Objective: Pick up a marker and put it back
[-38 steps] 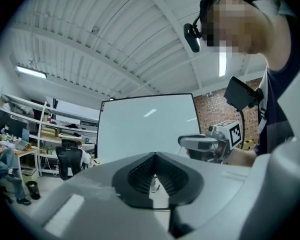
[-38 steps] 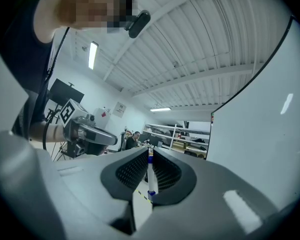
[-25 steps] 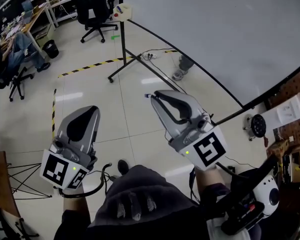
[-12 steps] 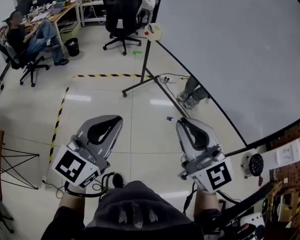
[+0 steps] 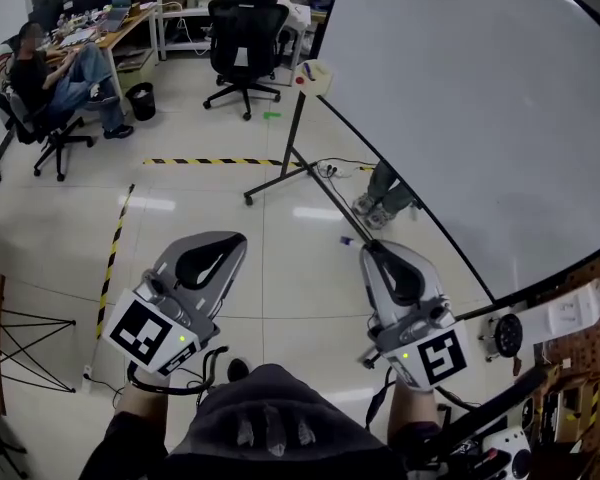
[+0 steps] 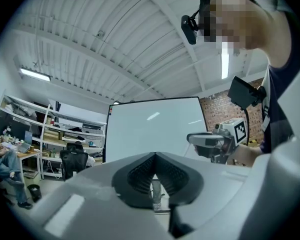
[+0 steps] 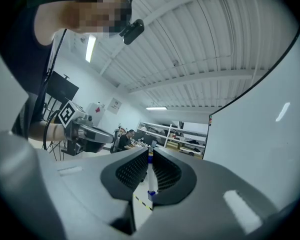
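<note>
**Head view:** L gripper [image 5: 230, 243] & R gripper [image 5: 368, 251] are held side by side over the floor [image 5: 180, 208], apart, both pointing away from the person. Marker [image 5: 347, 239]: its blue end pokes out just past the R jaw tips, the rest is hidden betw. the jaws. L jaws look closed, w/ nothing sticking out. Whiteboard [image 5: 480, 98] is ahead & to the right of the R jaws. Its tray [image 5: 312, 73] sits at the board's corner, far ahead, roughly betw. the 2 jaw pairs. Tape strip [image 5: 215, 161] lies on the floor ahead of the L jaws, w/ a chair [image 5: 242, 43] beyond it. Seated person [image 5: 55, 73] is far ahead-left of the L jaws.

**Left gripper view:** L gripper [image 6: 155, 155] pads meet at the tips. The small gap lower down shows only background, so nothing is gripped. Whiteboard [image 6: 155, 126] is straight ahead past the jaws. R gripper [image 6: 210, 141] is off to their right, the chair [image 6: 72, 159] to their left.

**Right gripper view:** R gripper [image 7: 150, 153] jaws are narrow, closed on the marker [image 7: 150, 183]. The white barrel runs lengthwise betw. the pads, w/ a blue part at the near end. L gripper [image 7: 90, 134] is to the left of the jaws. The whiteboard [image 7: 260, 129] fills the right side. A seated person [image 7: 125, 139] is far beyond the jaws, just left of them.
</note>
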Tool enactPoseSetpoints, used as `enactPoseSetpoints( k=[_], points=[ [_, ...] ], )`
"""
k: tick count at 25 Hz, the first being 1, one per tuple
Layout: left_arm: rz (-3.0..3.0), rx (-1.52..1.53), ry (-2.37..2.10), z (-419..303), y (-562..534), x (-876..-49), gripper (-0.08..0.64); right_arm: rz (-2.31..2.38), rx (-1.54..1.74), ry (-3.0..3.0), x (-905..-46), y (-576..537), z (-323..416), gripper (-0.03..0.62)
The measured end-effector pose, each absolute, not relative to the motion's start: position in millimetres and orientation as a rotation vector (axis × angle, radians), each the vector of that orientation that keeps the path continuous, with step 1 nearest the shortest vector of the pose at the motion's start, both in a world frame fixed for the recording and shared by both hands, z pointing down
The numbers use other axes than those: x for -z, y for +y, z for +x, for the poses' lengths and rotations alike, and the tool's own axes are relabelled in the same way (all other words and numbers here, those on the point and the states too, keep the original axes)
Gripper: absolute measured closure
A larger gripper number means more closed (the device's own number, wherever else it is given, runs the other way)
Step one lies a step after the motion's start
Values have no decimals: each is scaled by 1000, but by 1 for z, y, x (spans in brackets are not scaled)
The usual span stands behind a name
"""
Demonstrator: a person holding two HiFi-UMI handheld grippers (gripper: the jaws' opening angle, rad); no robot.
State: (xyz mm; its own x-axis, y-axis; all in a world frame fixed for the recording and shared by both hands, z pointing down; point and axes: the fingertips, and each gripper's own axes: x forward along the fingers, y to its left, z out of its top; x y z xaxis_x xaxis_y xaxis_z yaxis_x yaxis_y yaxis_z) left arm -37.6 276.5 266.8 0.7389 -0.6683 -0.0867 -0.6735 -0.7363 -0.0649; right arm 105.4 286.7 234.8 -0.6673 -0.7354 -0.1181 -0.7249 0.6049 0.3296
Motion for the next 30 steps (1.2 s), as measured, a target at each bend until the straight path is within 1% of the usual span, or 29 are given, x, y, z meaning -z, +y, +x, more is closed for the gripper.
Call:
enactPoseSetpoints(
  k=[8, 18, 23, 30],
  points=[
    [-2878, -105, 1056, -78, 256, -270, 554, 1316, 538, -2737, -238, 266, 70, 563],
    [-2881, -114, 1046, -96, 208, -270, 554, 1365, 526, -2696, -238, 223, 63, 563],
    [-2860, -79, 1068, -92, 179, -267, 554, 1352, 571, -2723, -229, 194, 71, 563],
    [-2818, -10, 1079, -66, 121, -255, 554, 1353, 532, -2790, -232, 127, 98, 563]
  ],
)
